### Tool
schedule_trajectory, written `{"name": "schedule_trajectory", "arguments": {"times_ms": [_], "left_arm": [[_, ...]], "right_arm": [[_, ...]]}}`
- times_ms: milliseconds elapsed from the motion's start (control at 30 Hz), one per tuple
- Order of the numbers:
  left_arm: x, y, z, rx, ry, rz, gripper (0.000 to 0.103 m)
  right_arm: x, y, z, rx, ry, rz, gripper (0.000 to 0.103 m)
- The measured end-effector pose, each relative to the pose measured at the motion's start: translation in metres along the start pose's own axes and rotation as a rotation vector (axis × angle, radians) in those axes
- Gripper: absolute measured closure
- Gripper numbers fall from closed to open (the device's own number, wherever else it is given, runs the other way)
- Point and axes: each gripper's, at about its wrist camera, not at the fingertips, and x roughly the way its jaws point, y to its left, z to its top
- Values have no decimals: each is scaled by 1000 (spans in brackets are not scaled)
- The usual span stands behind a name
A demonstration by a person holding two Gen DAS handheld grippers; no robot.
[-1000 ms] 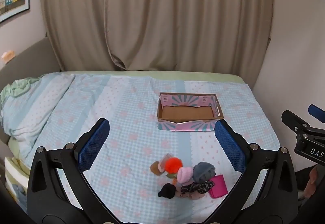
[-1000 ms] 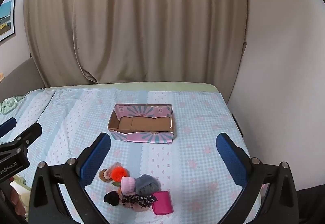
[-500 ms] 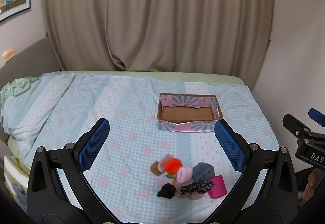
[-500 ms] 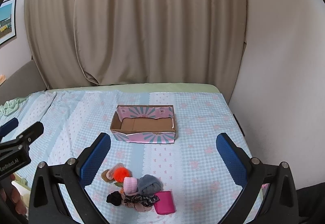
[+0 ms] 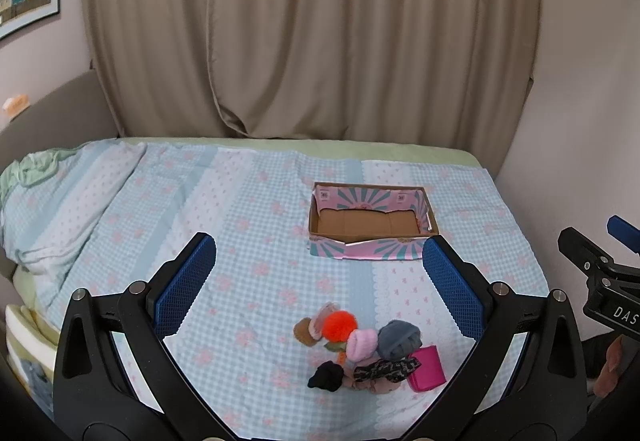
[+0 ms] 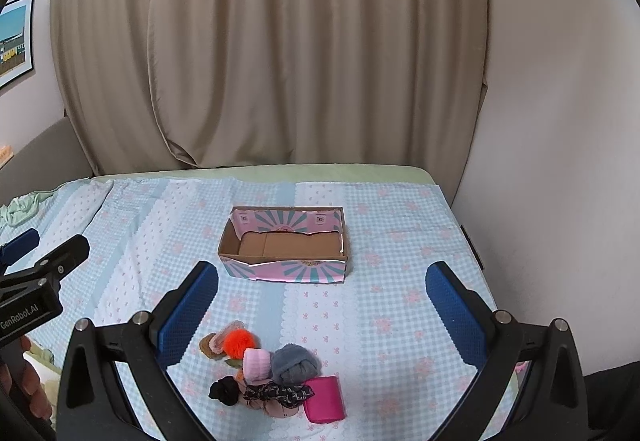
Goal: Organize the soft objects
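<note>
A pile of soft objects (image 5: pixel 362 351) lies on the bed near its front edge: an orange pompom (image 5: pixel 339 325), a pink roll (image 5: pixel 362 344), a grey ball (image 5: pixel 399 339), a black scrunchie (image 5: pixel 326 376) and a magenta pouch (image 5: pixel 428 368). The pile also shows in the right wrist view (image 6: pixel 272 373). An empty pink and teal cardboard box (image 5: pixel 370 227) sits farther back, also in the right wrist view (image 6: pixel 286 245). My left gripper (image 5: pixel 320 285) is open, above and in front of the pile. My right gripper (image 6: pixel 322 309) is open and empty too.
The bed has a blue checked sheet (image 5: pixel 224 221) with a bunched quilt at the left (image 5: pixel 48 209). Beige curtains (image 5: pixel 320 33) hang behind. A wall (image 6: pixel 560 161) runs along the bed's right side. A framed picture (image 5: pixel 28 5) hangs at left.
Both grippers have drifted slightly back and up, so the box and pile sit a little lower in view. Nothing was taken hold of.
</note>
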Motion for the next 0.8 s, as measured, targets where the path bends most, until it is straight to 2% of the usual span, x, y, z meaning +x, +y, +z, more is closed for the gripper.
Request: {"name": "schedule_trajectory", "arguments": {"times_ms": [800], "left_arm": [[5,-1,-4,19,-15,-5,0]], "right_arm": [[1,1,-1,4,-9,-1,0]]}}
